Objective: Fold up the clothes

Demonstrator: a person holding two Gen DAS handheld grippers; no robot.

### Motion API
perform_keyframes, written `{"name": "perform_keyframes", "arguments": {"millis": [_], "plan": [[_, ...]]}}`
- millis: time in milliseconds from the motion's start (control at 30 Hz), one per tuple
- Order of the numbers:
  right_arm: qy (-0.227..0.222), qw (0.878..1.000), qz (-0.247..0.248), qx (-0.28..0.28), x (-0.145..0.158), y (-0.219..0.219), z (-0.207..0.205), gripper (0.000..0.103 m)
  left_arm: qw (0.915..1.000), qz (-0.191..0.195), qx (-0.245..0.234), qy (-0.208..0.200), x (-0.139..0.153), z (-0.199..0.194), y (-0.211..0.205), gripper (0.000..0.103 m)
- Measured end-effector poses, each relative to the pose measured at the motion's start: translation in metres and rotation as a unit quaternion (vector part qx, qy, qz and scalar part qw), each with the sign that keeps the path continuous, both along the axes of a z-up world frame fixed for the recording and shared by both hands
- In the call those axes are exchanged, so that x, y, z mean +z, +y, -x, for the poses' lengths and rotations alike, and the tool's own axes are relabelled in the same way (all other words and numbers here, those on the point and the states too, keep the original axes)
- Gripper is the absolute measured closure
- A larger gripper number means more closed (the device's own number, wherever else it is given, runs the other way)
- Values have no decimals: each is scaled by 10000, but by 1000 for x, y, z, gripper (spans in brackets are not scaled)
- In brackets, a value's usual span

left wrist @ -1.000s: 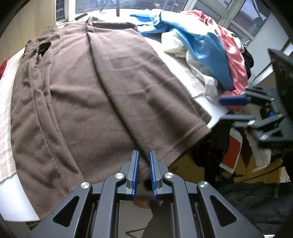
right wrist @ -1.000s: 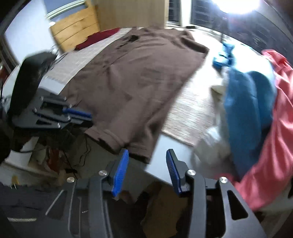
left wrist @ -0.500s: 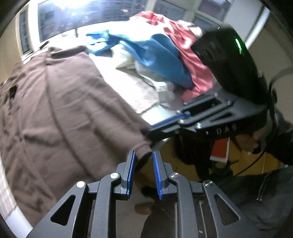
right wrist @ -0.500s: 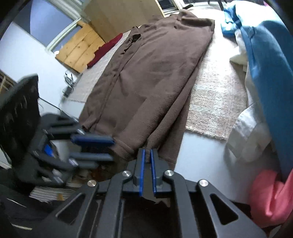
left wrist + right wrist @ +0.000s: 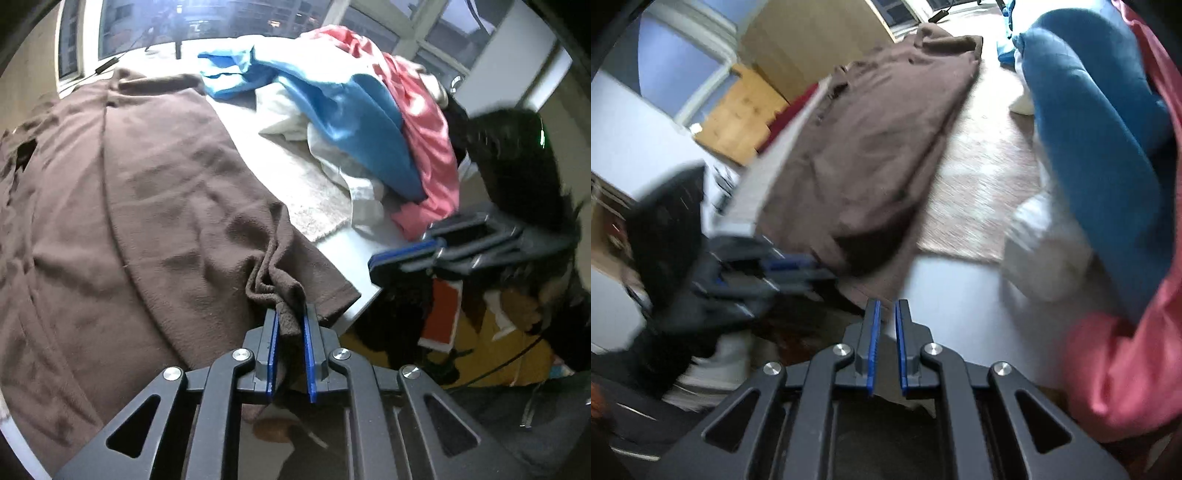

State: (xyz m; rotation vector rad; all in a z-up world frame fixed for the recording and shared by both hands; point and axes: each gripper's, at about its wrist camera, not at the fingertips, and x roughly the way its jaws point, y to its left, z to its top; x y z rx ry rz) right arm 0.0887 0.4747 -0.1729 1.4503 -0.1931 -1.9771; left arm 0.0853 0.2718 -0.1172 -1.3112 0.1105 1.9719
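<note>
One brown garment (image 5: 147, 206) lies spread on the table (image 5: 364, 295), hem at the near edge. Left gripper (image 5: 290, 325) has just been closing, jaws now clamped on a bunched fold of that hem. Right gripper (image 5: 886, 321) jaws nearly closed, nothing between them; table edge just ahead of the tips, brown hem ahead-left. Beige mat (image 5: 314, 195) beyond the left jaws to the right, then a blue, pink and white clothes pile (image 5: 369, 125).
</note>
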Motion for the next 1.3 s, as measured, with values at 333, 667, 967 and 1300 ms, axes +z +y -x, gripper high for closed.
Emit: {"name": "perform_keyframes", "arguments": {"millis": [333, 667, 967, 1300], "plan": [[717, 9951, -467, 496, 8, -29, -12, 66, 9997, -180, 94, -114, 5, 4, -5, 92], [1375, 9866, -680, 554, 4, -61, -17, 95, 9991, -367, 105, -156, 12, 5, -7, 92], [1091, 9926, -80, -519, 15, -30, -16, 96, 9991, -329, 184, -188, 10, 6, -22, 92], [606, 9908, -230, -1191, -12, -11, -17, 93, 9991, -359, 171, -132, 12, 2, -25, 96]]}}
